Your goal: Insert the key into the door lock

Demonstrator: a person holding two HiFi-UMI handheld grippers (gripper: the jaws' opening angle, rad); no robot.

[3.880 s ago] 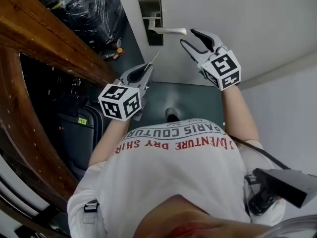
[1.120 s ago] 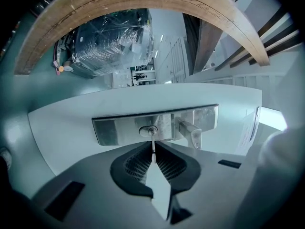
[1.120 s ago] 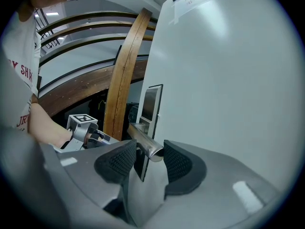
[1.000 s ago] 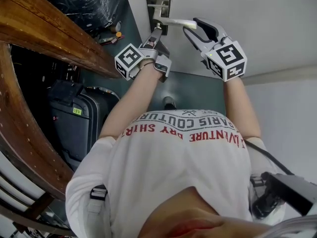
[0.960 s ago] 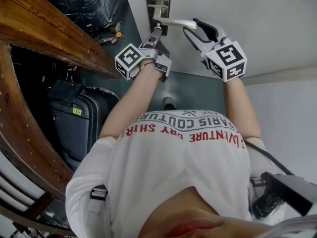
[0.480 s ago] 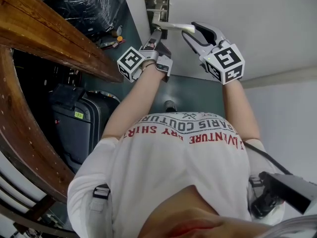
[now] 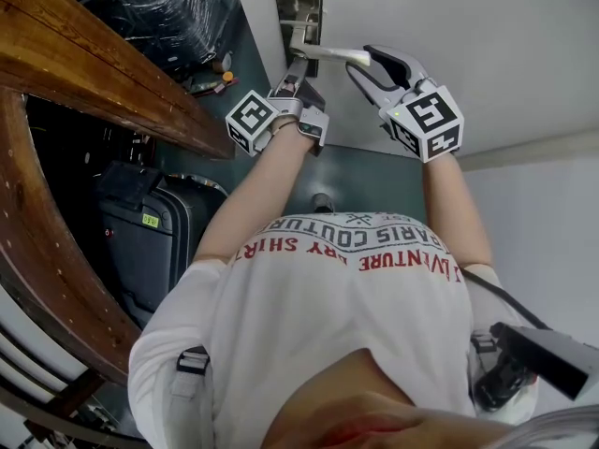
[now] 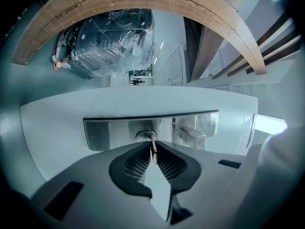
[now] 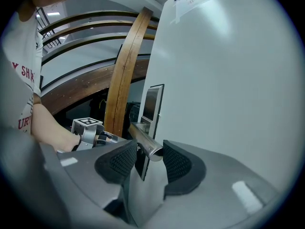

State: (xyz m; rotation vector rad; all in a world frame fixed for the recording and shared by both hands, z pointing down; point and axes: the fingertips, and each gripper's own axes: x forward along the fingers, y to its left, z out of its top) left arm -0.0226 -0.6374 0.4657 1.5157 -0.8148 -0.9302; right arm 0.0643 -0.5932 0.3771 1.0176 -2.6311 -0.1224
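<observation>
Key tip at the keyhole — insertion just starting
Left gripper (image 7: 296, 66) jaws clamped on the key (image 8: 152, 149), tip meeting the lock (image 8: 143, 136); right gripper (image 9: 148, 154) jaws apart around the door handle (image 7: 328, 52) — next, probably a straight, aligned push
</observation>
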